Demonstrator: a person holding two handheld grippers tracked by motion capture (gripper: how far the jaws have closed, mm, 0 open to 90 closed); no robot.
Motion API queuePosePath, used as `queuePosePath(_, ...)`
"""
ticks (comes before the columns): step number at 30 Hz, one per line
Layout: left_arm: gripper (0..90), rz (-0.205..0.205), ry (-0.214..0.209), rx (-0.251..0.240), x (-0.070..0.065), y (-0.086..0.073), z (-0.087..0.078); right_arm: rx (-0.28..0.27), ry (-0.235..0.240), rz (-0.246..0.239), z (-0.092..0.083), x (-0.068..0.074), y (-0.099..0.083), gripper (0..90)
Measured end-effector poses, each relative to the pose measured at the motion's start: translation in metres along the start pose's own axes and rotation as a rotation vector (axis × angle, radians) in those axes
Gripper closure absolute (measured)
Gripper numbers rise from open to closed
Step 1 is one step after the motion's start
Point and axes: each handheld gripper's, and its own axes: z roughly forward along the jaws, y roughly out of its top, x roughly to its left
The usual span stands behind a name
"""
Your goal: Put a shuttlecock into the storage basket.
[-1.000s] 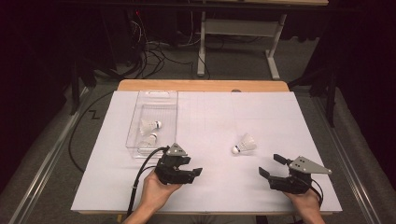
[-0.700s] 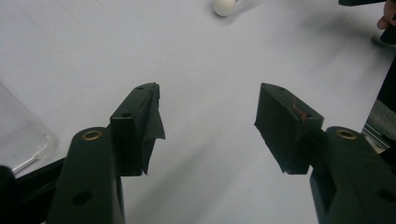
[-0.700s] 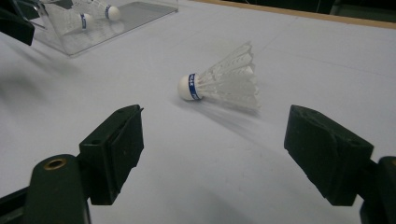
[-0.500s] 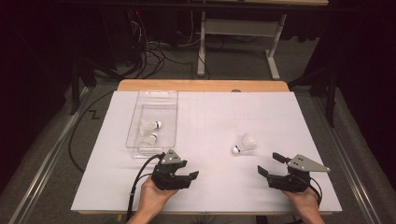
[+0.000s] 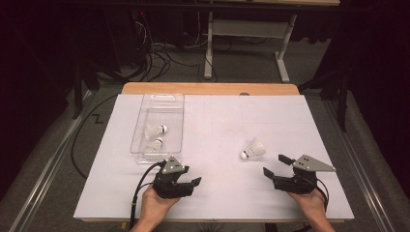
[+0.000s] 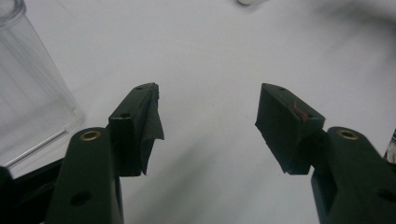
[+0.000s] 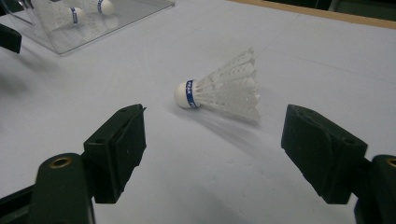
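White paper covers the table point(image 5: 300, 116), and the loose shuttlecock point(image 7: 219, 91) lies on its side just ahead of the right gripper point(image 7: 212, 154), whose jaws are spread wide with nothing between them. Judging by this, it should close across the feather skirt gently, then carry it to the clear plastic box point(image 5: 145, 108); the left gripper point(image 6: 208, 126), spread and holding nothing, rests beside that box.

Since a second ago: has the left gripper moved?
Yes. In the high view the left gripper has drawn back toward the table's near edge, farther from the clear box; its jaws stand open with nothing between them.

Open sheet point(image 5: 217, 125) around shuttlecock point(image 5: 253, 149)
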Motion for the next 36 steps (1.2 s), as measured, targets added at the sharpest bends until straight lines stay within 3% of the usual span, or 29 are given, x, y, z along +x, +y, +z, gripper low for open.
queuePosePath(6, 39.7, -0.003, 0.005, 0.0, 0.002, -0.002, -0.001, 0.011, -0.032, 0.017, 0.004, -0.004, 0.009, 25.2)
queuePosePath(13, 39.4, -0.006, 0.015, -0.009, 0.004, -0.003, -0.003, 0.074, -0.056, 0.026, 0.015, -0.006, 0.021, 30.4)
queuePosePath(36, 38.2, 0.01, 0.038, -0.008, 0.006, -0.008, -0.008, 0.246, -0.041, 0.083, 0.055, -0.016, 0.048, 39.4)
